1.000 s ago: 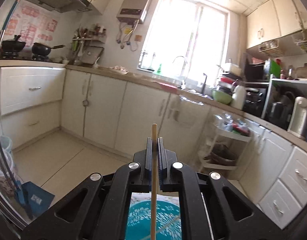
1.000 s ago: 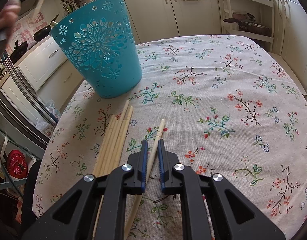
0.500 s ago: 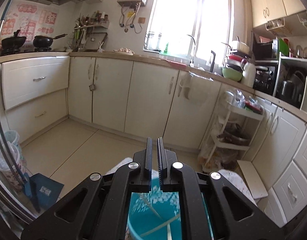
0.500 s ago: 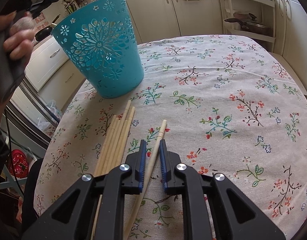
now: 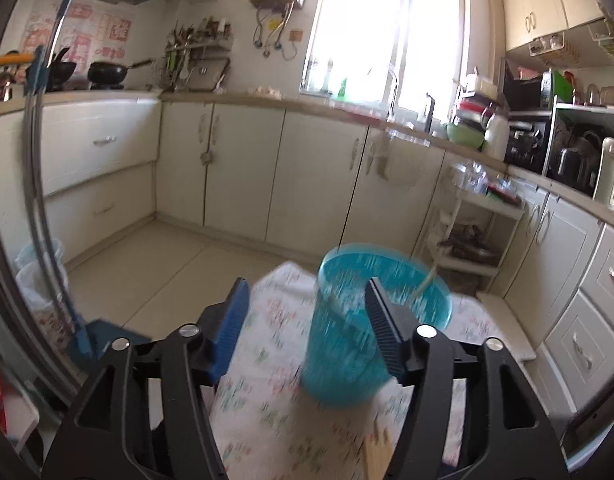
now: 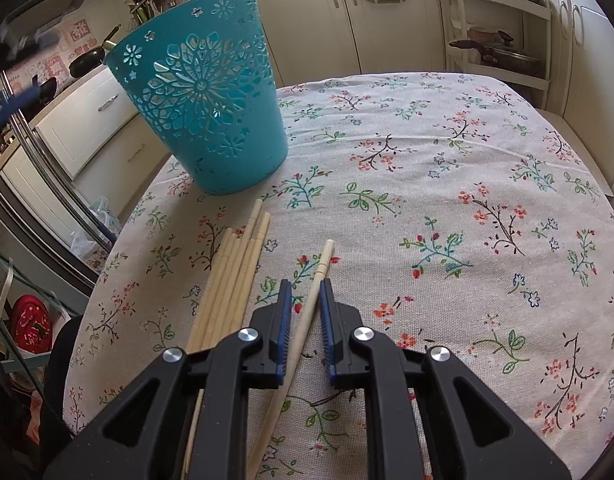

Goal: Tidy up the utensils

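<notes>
A teal openwork bucket [image 6: 203, 108] stands on the floral tablecloth [image 6: 447, 184]; it shows blurred in the left wrist view [image 5: 347, 332] with a chopstick [image 5: 425, 282] leaning out of its rim. My left gripper [image 5: 307, 300] is wide open and empty, above and in front of the bucket. My right gripper [image 6: 305, 300] is low over the table, its jaws narrowly apart on either side of a single chopstick [image 6: 313, 300] that lies on the cloth. Several more chopsticks [image 6: 231, 276] lie bundled to its left.
The round table's left edge [image 6: 119, 240] drops off near the chopstick bundle. Kitchen cabinets [image 5: 243, 176] and a white shelf cart [image 6: 503, 40] stand beyond the table. A broom handle [image 5: 39, 160] leans at the left.
My left gripper let its chopstick fall into the bucket, then opened wide and drew back from above the bucket. My right gripper stayed astride the single chopstick.
</notes>
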A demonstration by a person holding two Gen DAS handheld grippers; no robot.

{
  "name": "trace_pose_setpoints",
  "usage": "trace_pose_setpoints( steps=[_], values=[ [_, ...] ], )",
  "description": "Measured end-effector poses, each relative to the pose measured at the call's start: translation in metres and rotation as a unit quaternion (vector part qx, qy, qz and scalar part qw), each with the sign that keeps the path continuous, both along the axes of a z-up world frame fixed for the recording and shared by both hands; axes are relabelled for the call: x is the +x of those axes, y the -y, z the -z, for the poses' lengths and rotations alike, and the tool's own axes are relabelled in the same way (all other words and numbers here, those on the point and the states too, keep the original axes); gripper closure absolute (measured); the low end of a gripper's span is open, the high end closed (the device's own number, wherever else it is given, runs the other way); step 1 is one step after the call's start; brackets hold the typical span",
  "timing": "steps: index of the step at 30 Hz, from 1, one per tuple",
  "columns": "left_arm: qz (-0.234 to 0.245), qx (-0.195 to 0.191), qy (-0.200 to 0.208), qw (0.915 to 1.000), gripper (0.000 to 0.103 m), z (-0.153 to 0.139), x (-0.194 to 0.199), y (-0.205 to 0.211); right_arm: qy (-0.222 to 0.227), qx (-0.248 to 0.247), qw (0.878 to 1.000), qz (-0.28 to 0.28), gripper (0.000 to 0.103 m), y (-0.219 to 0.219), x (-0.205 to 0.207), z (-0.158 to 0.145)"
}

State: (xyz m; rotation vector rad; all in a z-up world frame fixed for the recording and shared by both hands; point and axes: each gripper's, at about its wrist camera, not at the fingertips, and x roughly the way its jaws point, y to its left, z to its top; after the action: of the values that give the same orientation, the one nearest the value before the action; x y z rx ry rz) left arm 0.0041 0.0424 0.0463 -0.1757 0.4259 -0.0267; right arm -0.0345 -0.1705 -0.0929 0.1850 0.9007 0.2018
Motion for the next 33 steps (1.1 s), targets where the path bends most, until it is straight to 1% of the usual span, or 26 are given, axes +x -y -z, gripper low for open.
trace_pose_setpoints(
  steps=[1,4,6,8,10,16,18,21,22,26,27,31,33],
  values=[
    [0.002,0.003,-0.015,0.9999,0.038,0.009,0.000,0.000,0.000,-0.001,1.000,-0.001,0.086,-0.001,0.000,0.000],
    [0.006,0.008,-0.073,0.9973,0.037,0.044,0.008,-0.002,0.001,-0.008,1.000,-0.002,0.085,-0.002,0.000,0.000],
    [0.009,0.019,-0.111,0.9936,0.037,0.066,0.019,-0.001,0.001,-0.010,1.000,-0.003,0.085,-0.003,0.000,0.000],
    [0.009,0.024,-0.140,0.9898,0.037,0.084,0.029,-0.001,0.001,-0.012,1.000,-0.004,0.085,-0.003,0.000,0.000],
    [0.005,0.029,-0.156,0.9873,0.036,0.095,0.034,0.000,0.001,-0.019,1.000,-0.005,0.085,-0.004,0.000,0.000],
    [-0.006,0.050,-0.181,0.9822,0.027,0.118,0.042,0.001,0.004,-0.038,0.999,-0.008,0.085,-0.009,0.001,-0.001],
    [-0.002,0.039,-0.198,0.9793,0.027,0.123,0.046,-0.001,0.005,-0.044,0.999,-0.010,0.086,-0.010,0.001,-0.001],
    [-0.008,0.034,-0.197,0.9797,0.024,0.123,0.047,-0.004,0.006,-0.056,0.998,-0.014,0.093,-0.010,0.000,-0.002],
    [-0.008,0.033,-0.199,0.9794,0.024,0.124,0.047,-0.004,0.005,-0.056,0.998,-0.016,0.093,-0.009,0.001,-0.002],
    [-0.007,0.033,-0.203,0.9787,0.022,0.124,0.049,-0.003,-0.010,-0.017,1.000,-0.014,0.093,0.003,0.006,-0.001],
    [-0.005,0.034,-0.204,0.9784,0.022,0.124,0.049,-0.003,-0.009,-0.014,1.000,-0.012,0.093,0.004,0.008,0.000],
    [-0.002,0.039,-0.210,0.9769,0.020,0.126,0.050,-0.001,0.000,-0.034,0.999,-0.014,0.094,-0.001,0.008,0.000],
    [-0.001,0.040,-0.214,0.9761,0.020,0.127,0.051,0.000,-0.001,-0.042,0.999,-0.016,0.096,-0.003,0.007,-0.001]
  ],
)
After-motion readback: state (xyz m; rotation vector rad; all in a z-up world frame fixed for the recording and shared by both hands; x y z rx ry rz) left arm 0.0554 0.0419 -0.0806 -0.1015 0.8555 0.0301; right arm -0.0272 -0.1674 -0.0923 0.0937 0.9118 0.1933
